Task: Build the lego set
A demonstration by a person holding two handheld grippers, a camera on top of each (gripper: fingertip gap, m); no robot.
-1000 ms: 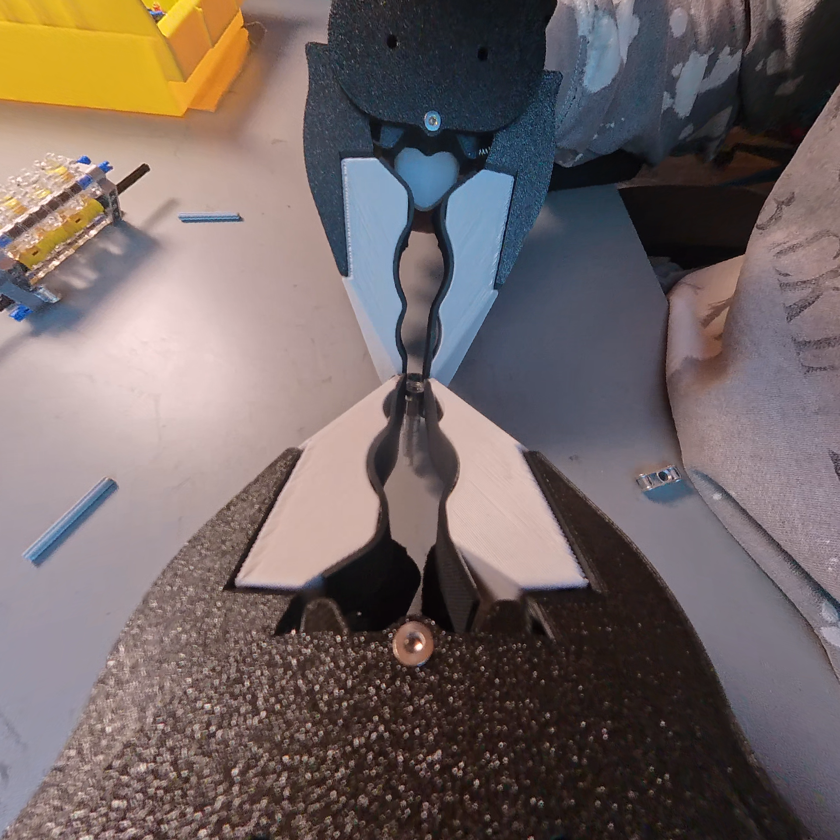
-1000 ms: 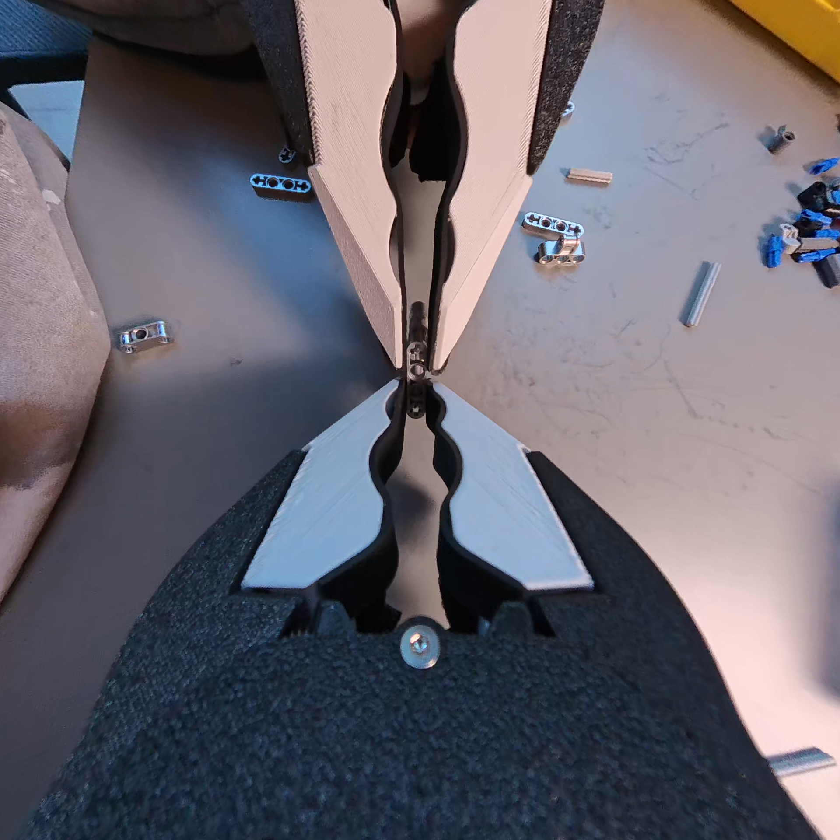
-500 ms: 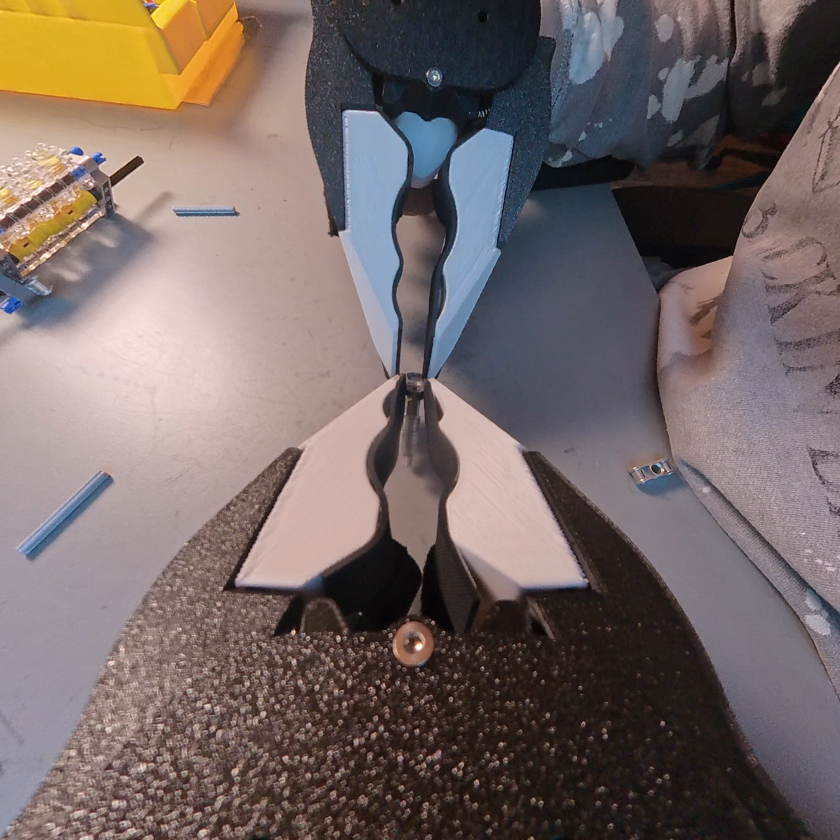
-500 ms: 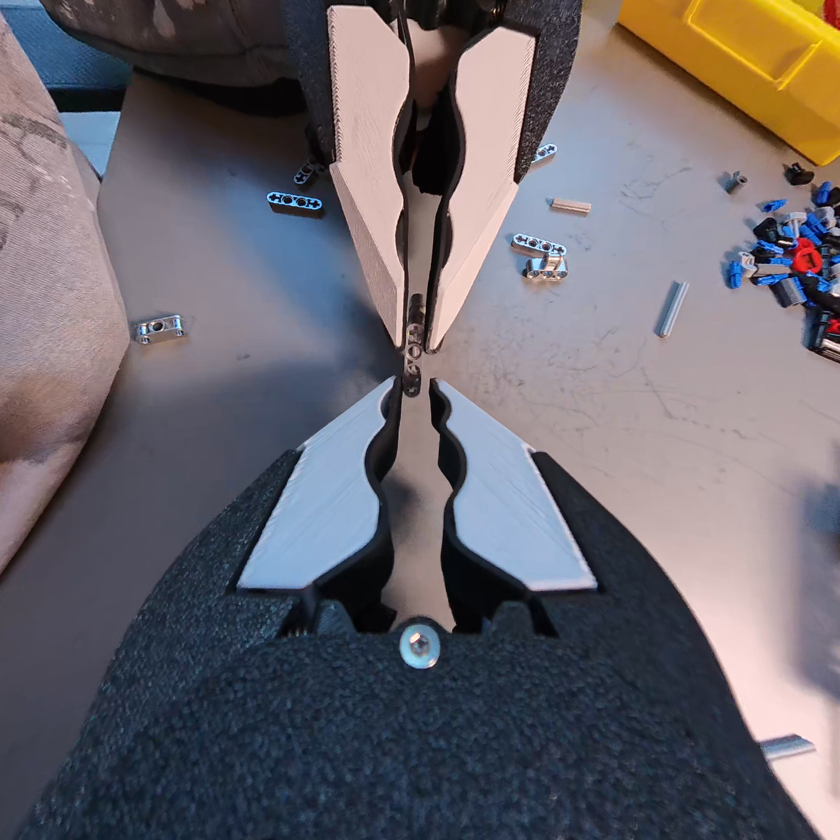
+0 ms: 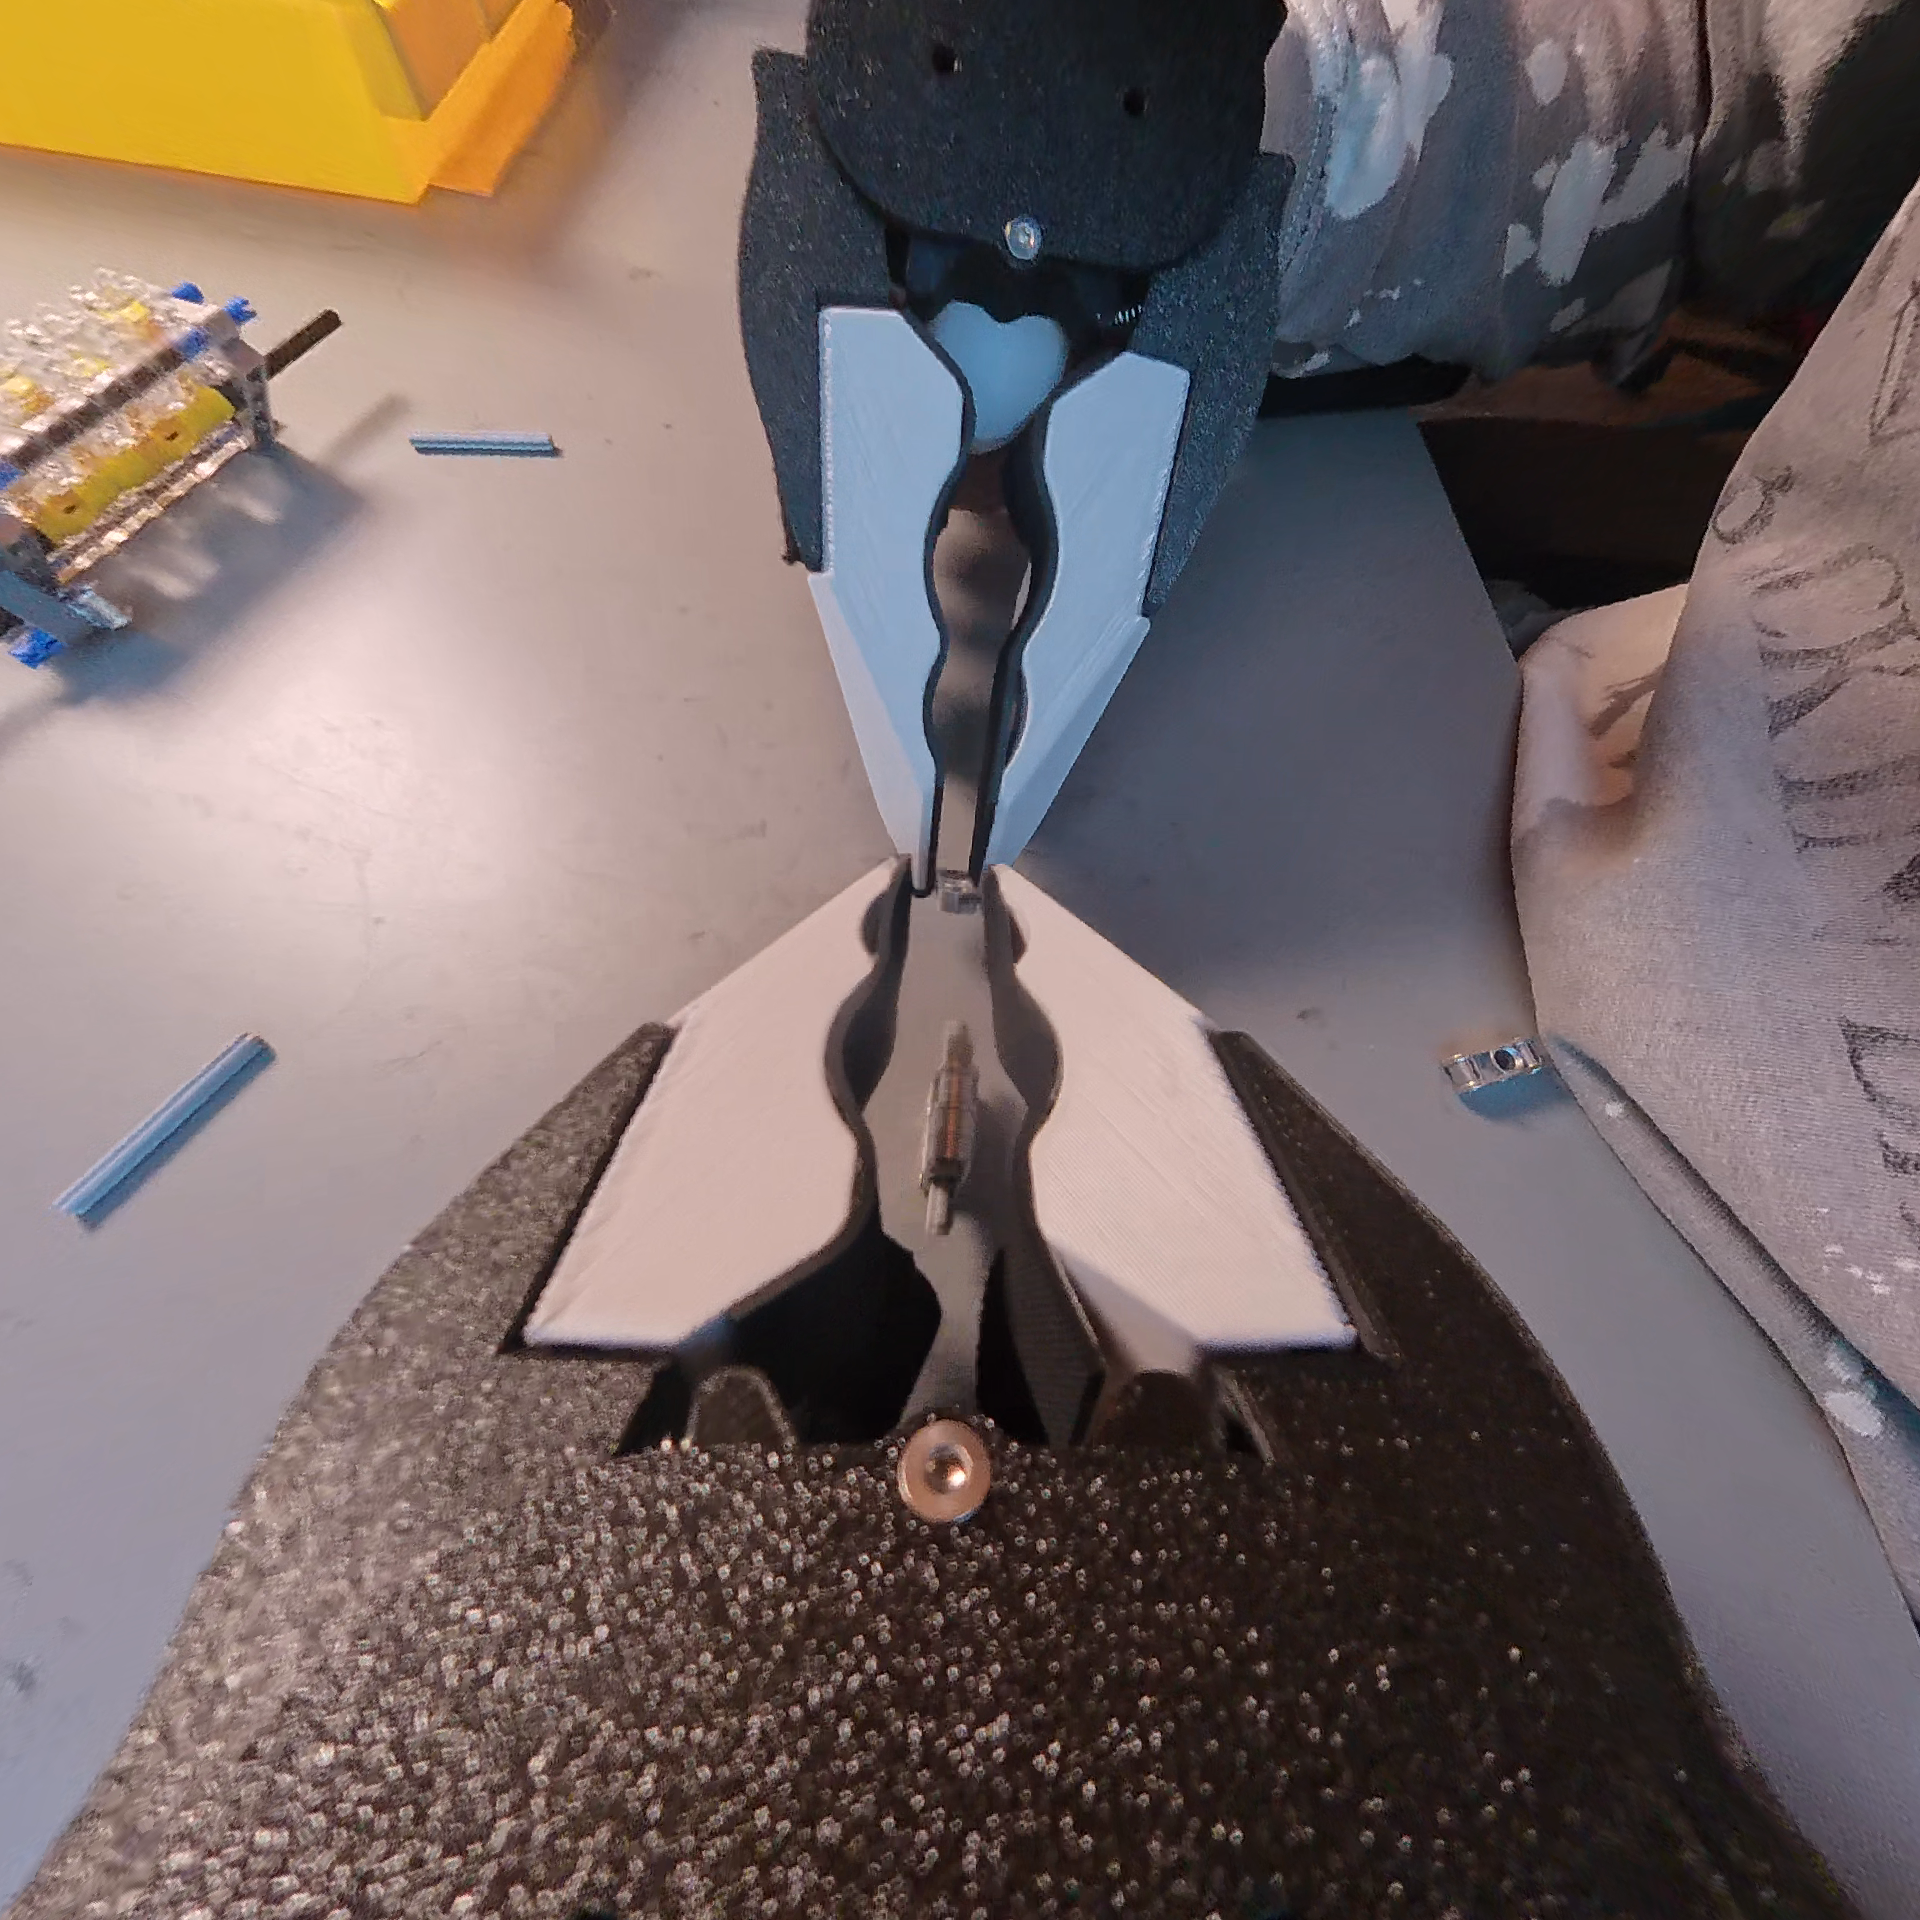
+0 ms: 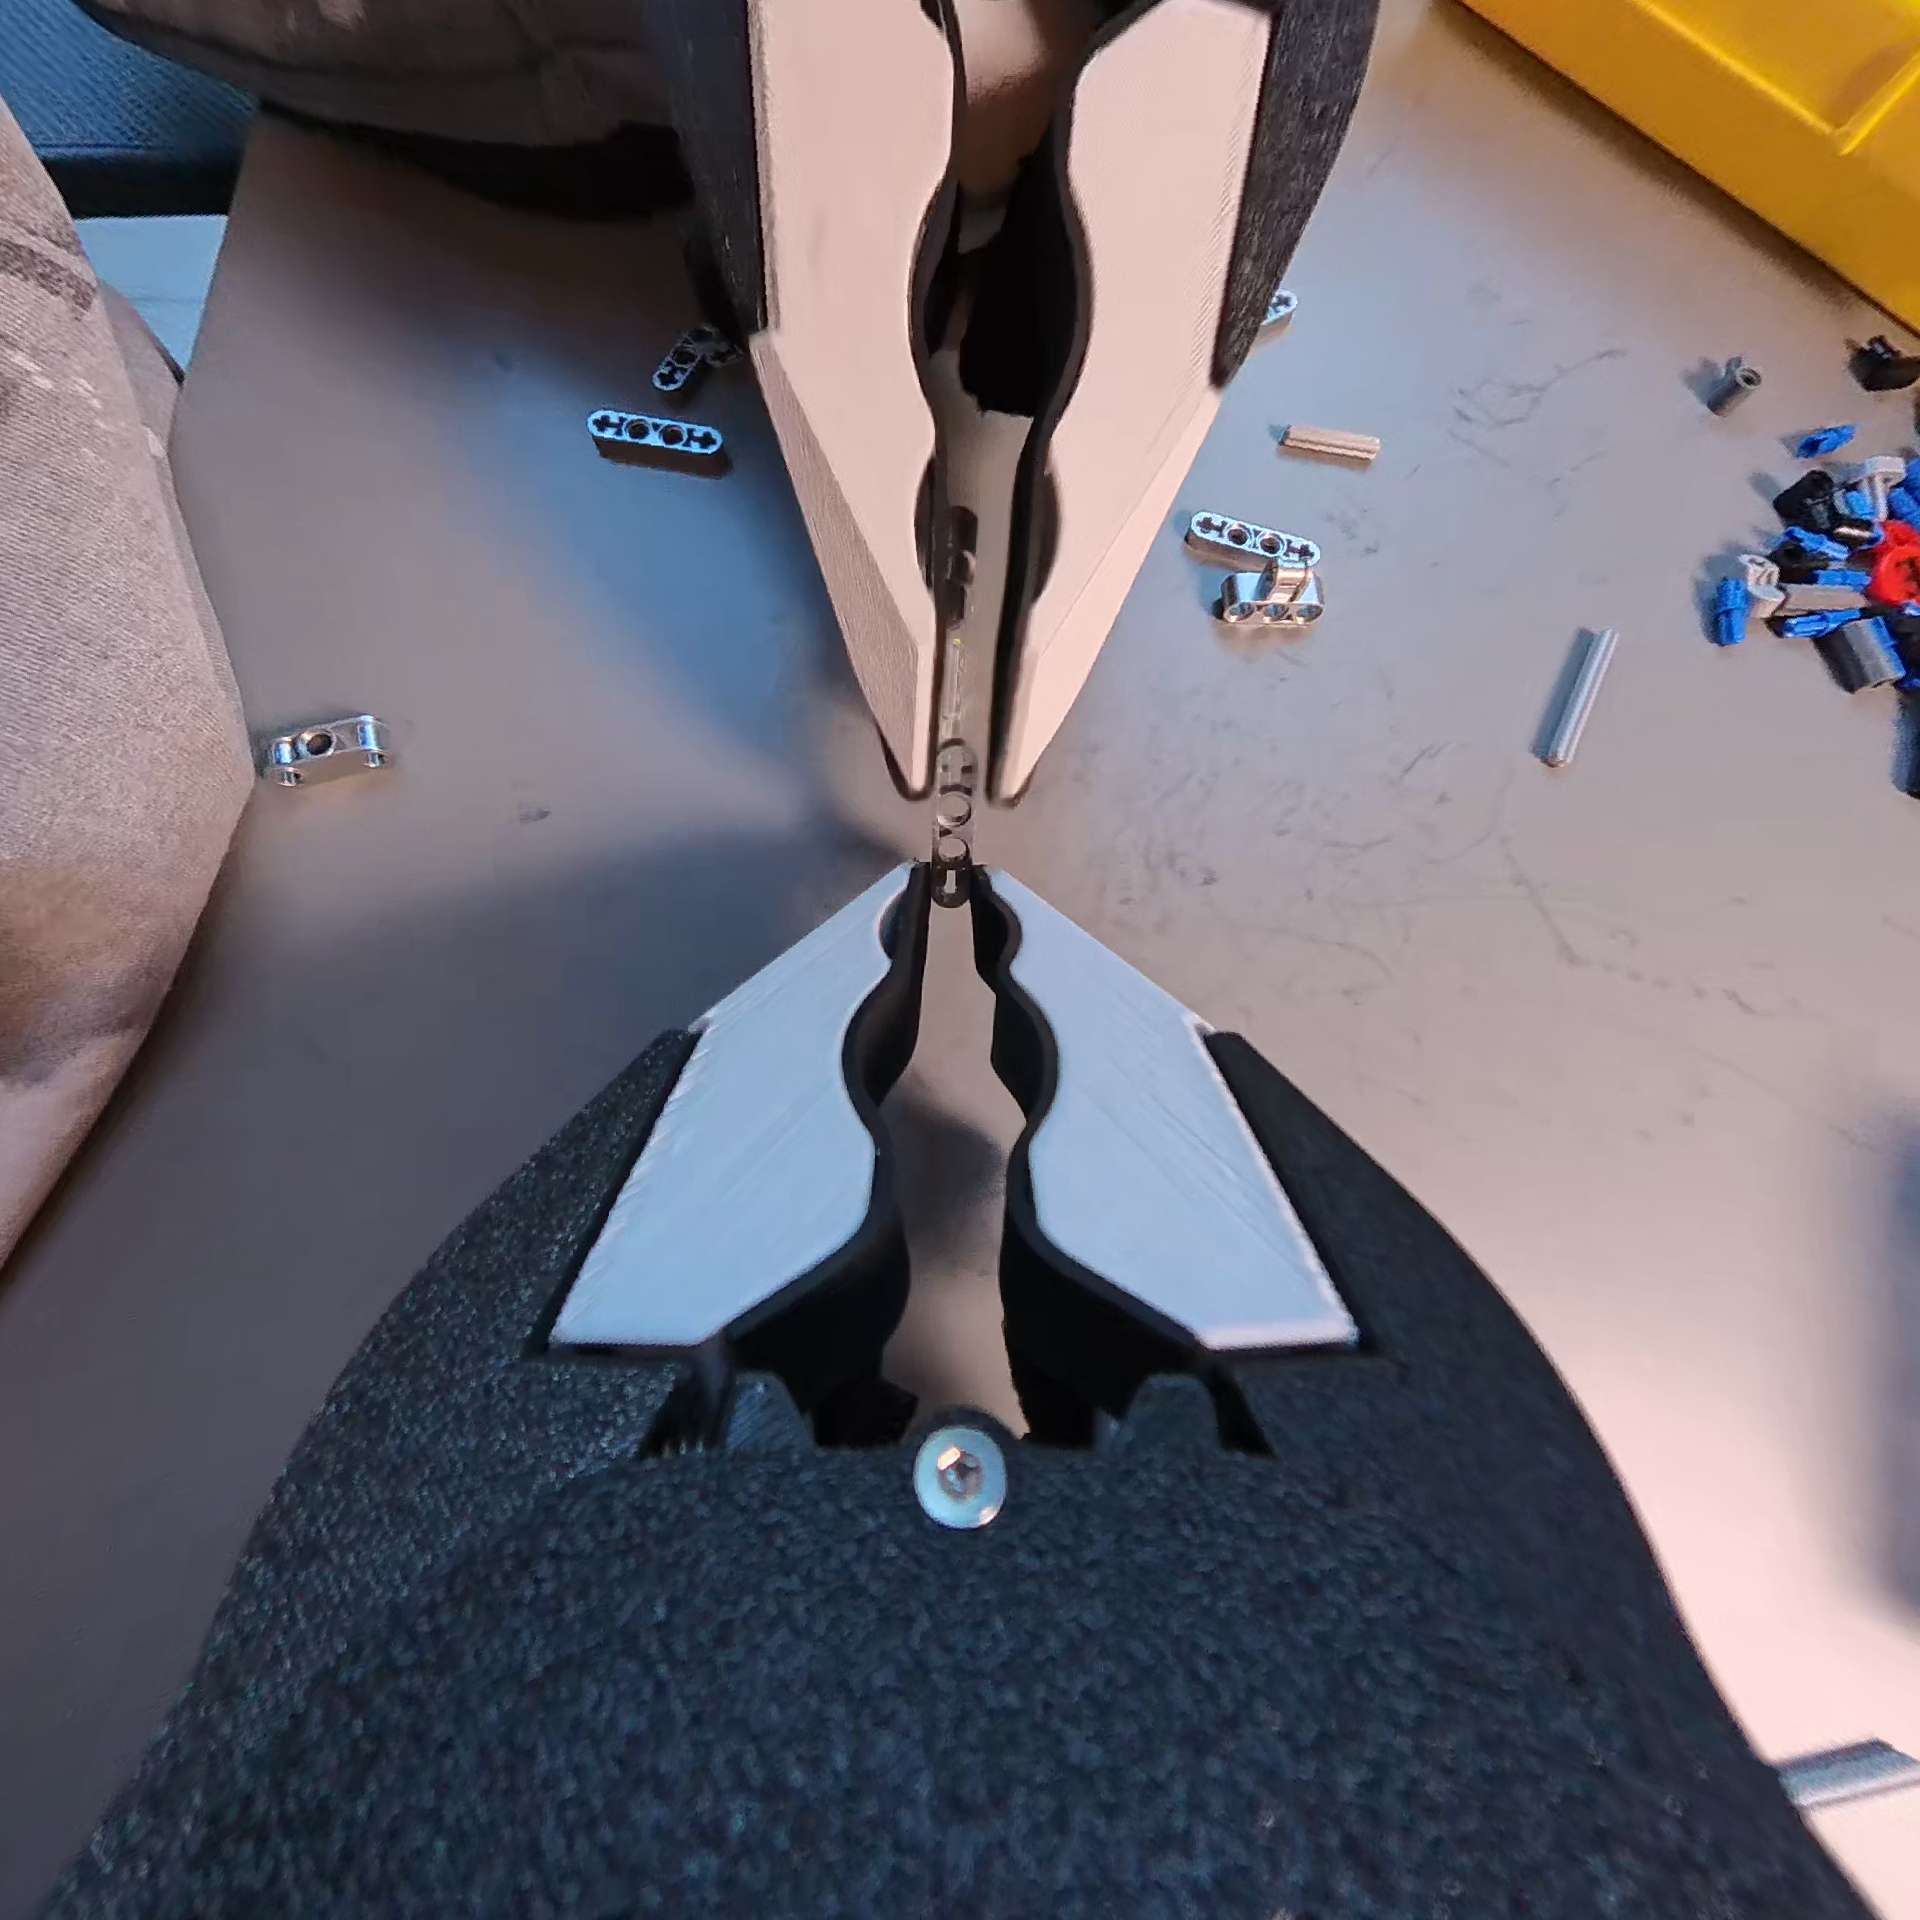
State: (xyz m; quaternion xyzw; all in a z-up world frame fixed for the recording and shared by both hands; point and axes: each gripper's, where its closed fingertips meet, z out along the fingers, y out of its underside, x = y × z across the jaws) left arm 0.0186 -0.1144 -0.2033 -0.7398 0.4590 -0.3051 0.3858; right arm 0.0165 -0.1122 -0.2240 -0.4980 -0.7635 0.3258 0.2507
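Change: left gripper (image 5: 948, 888) has spread its fingers since a second ago, when they pinched the grey axle (image 5: 948, 1132) at the tips; the axle now shows farther back in the gap
Left gripper: released, fingers apart on both sides of the axle and not touching it; whether the axle rests on the grey table (image 5: 468, 779) or hangs free cannot be told
Right gripper: comes down from the top centre of the left wrist view (image 5: 954, 873), tip to tip with the left one; clenched on a thin beam with holes (image 6: 954, 821)
Beam: centre of the right wrist view, one end between the right gripper's tips (image 6: 951, 883), the other reaching in between the left gripper's tips (image 6: 961, 792)
Upper left, left view: yellow bin (image 5: 260, 94), and below it a clear-and-yellow brick assembly (image 5: 114, 436)
Left side, left view: two blue axles (image 5: 166, 1127) lying flat, well apart
Right edge, left view: small silver connector (image 5: 1501, 1065) just beside grey cloth (image 5: 1766, 727)
Right side, right view: heap of blue, black and red pieces (image 6: 1839, 582); grey beams (image 6: 1252, 540) nearer the centre
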